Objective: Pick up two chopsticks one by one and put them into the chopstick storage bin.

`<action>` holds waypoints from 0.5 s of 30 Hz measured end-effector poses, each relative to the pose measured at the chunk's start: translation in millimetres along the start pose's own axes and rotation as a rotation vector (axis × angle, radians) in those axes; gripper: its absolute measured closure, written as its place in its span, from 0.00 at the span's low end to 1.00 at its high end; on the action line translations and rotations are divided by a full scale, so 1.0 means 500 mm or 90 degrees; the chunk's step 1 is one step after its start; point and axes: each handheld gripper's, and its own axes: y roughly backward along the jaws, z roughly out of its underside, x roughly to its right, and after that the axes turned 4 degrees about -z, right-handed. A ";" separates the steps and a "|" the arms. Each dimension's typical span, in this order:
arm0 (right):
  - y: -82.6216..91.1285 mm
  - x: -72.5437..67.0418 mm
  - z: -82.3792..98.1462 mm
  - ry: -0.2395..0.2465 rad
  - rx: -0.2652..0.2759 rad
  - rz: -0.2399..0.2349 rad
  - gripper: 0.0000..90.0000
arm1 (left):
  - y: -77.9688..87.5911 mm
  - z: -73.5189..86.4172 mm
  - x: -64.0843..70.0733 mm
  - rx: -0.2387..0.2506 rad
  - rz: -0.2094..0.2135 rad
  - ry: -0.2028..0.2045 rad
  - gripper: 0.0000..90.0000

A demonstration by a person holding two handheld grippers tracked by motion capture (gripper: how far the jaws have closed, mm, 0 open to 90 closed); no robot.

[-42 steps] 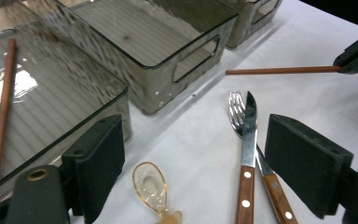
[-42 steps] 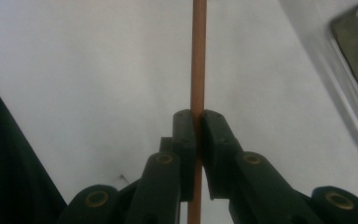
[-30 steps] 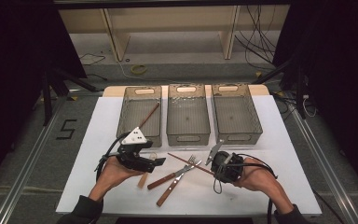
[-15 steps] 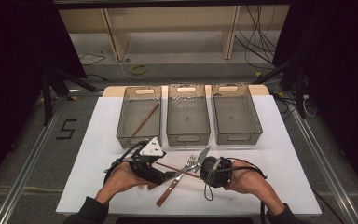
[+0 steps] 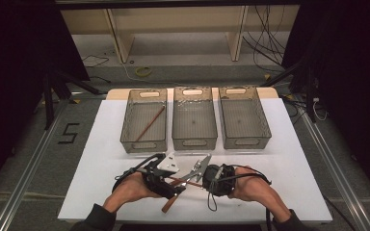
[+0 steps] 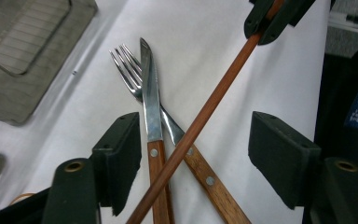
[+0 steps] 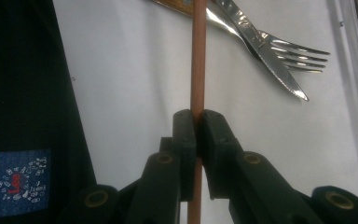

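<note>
Left gripper view: my left gripper (image 6: 193, 161) has just been closing, its pads not yet touching the thin reddish-brown wooden chopstick (image 6: 200, 116) between them. Beneath lie a wooden-handled steel knife (image 6: 151, 107) and fork (image 6: 130, 72). Farther off, my right gripper (image 7: 196, 126) stays clenched on that chopstick

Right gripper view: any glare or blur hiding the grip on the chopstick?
Right gripper view: glare on knife and fork only; chopstick sharp, clamped by the right gripper. Left gripper view: near jaws slightly soft, cutlery crisp. High view: dark surroundings, evenly lit table.
</note>
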 end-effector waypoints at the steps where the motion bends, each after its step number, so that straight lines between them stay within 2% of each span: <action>1: 0.000 -0.001 -0.001 0.002 -0.001 0.001 0.94 | -0.002 0.000 0.002 -0.003 0.001 -0.004 0.41; 15: -0.004 -0.015 -0.009 0.033 0.000 -0.007 0.94 | -0.011 0.000 0.017 -0.042 0.015 -0.051 0.65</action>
